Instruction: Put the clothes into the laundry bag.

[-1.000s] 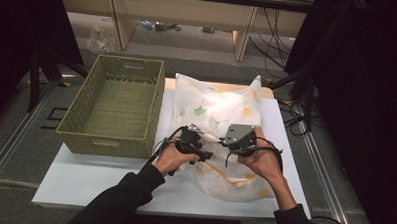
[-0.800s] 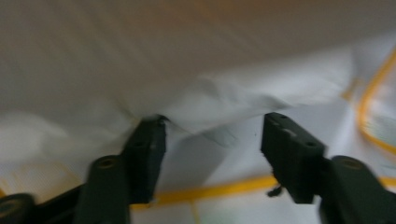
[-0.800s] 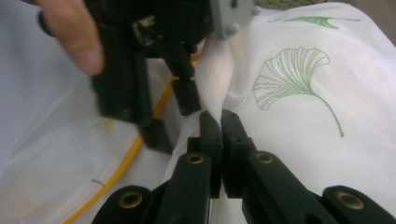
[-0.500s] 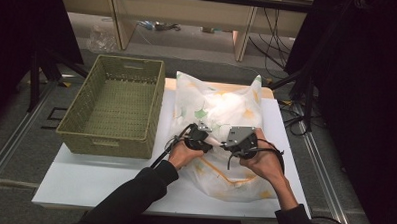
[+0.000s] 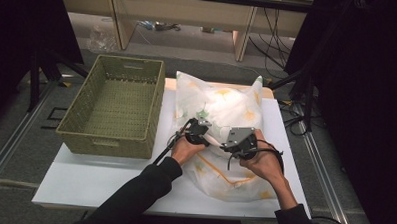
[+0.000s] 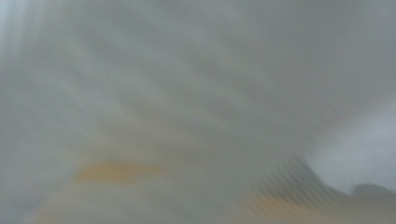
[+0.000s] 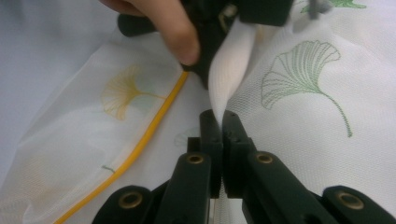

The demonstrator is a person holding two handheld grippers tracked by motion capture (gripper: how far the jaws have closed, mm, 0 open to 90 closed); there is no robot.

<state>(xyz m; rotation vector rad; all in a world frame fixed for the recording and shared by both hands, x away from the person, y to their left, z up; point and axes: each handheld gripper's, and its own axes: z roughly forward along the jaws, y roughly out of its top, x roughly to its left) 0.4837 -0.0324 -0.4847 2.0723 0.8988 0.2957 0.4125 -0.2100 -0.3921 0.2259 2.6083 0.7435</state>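
Note:
A white pillow (image 5: 226, 105) lies in a sheer pillowcase (image 5: 219, 178) printed with ginkgo leaves and edged with yellow piping (image 7: 140, 140). Both grippers meet over its middle. My right gripper (image 7: 219, 114) is shut on a raised fold of the pillowcase fabric (image 7: 231, 65). That fold runs taut up into my left gripper (image 7: 233, 18), whose jaws pinch it and have just been opening slightly. In the high view my left gripper (image 5: 209, 137) and right gripper (image 5: 224, 143) face each other, tips almost touching. The left gripper view is a blur of white fabric (image 6: 187, 93) close to the lens.
A green woven basket (image 5: 105, 141) stands empty left of the pillow on the white tabletop (image 5: 84, 183). Cables and dark stands crowd the floor on the right. Shelving stands beyond the table's far edge.
My left gripper has slid a little right and forward over the pillowcase toward the right gripper and closed on the fold. The right gripper has held still.

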